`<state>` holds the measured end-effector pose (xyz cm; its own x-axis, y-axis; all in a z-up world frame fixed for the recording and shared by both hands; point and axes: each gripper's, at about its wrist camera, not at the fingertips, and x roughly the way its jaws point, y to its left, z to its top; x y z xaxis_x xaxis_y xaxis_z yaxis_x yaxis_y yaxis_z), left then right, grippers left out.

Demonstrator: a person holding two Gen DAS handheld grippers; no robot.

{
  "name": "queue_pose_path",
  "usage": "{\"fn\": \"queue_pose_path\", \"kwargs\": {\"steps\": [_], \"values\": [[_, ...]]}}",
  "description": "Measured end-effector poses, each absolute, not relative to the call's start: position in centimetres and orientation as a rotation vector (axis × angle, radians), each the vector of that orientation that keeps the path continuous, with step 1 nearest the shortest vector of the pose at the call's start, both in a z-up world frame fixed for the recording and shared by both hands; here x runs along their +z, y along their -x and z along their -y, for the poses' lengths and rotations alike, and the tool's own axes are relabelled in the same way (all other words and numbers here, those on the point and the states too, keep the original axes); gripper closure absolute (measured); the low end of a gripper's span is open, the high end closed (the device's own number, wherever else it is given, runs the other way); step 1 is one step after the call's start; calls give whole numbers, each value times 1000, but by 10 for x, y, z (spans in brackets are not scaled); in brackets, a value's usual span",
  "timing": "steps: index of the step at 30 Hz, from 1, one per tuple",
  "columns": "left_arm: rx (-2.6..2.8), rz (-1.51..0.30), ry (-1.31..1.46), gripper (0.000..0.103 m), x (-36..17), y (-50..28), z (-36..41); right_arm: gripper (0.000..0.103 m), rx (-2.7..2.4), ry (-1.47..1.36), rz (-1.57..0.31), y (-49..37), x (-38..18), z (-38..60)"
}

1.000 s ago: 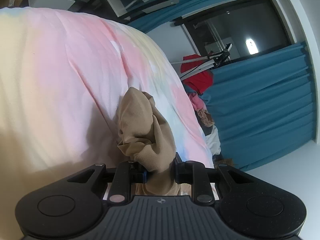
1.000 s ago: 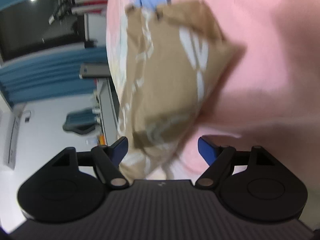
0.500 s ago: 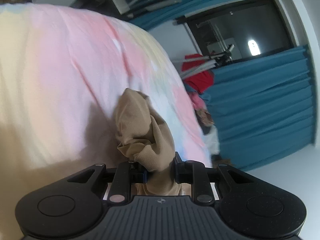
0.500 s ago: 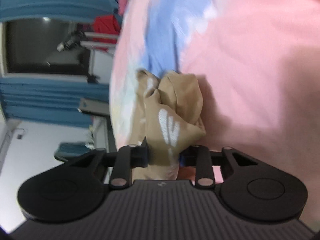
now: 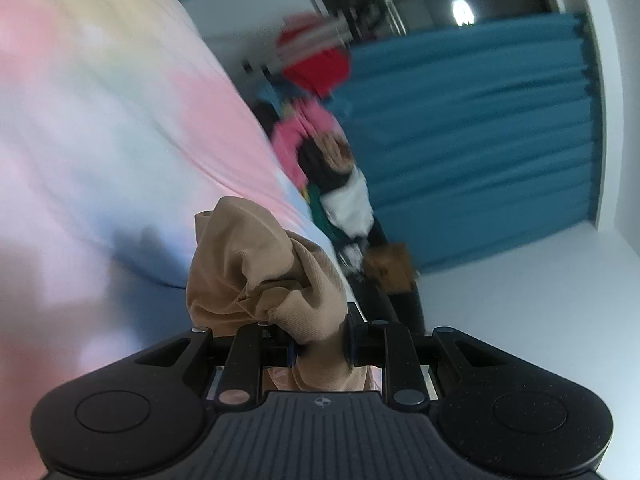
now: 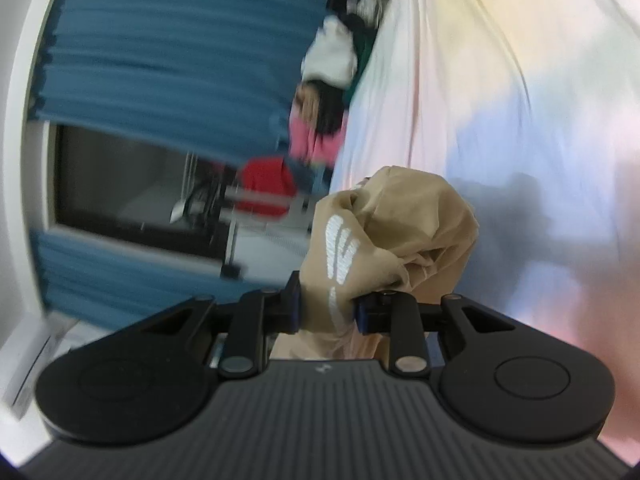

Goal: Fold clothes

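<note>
A tan garment (image 5: 256, 264) is bunched up in front of my left gripper (image 5: 320, 350), whose jaws are shut on a fold of it. In the right wrist view another bunch of the tan garment (image 6: 396, 236), with a white print on it, sits in my right gripper (image 6: 326, 312), which is shut on it too. Both bunches hang above a bed cover (image 5: 100, 128) in pastel pink, blue and yellow. How the cloth runs between the two grippers is hidden.
A heap of clothes (image 5: 320, 152) in pink, white, black and green lies past the bed's edge. A red cloth (image 5: 320, 60) hangs on a stand. Blue curtains (image 5: 472, 136) and a dark window (image 6: 132, 184) fill the wall behind.
My right gripper has closed on the tan garment, which lay loose between its wide jaws. Both grippers have lifted away from the bed, and the views have swung toward the curtains and the clothes heap.
</note>
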<state>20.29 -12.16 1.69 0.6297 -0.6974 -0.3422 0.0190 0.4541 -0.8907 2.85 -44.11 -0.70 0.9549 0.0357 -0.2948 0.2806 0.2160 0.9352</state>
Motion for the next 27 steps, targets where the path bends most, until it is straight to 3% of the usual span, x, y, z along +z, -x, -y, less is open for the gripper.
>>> {"fn": "queue_pose_path", "kwargs": {"steps": [7, 11, 20, 23, 27], "values": [[-594, -790, 871, 79, 5, -293, 268, 74, -321, -1212, -200, -88, 7, 548], [-609, -811, 803, 79, -34, -310, 308, 74, -370, -1157, -207, -97, -28, 576], [-645, -924, 596, 77, -125, -296, 295, 74, -444, -1082, -347, -82, -120, 556], [-671, -913, 536, 73, -136, -280, 283, 73, -448, -1095, -358, -64, -135, 546], [-660, -879, 432, 62, -143, -265, 282, 70, -474, -1125, -407, -48, -152, 534]]}}
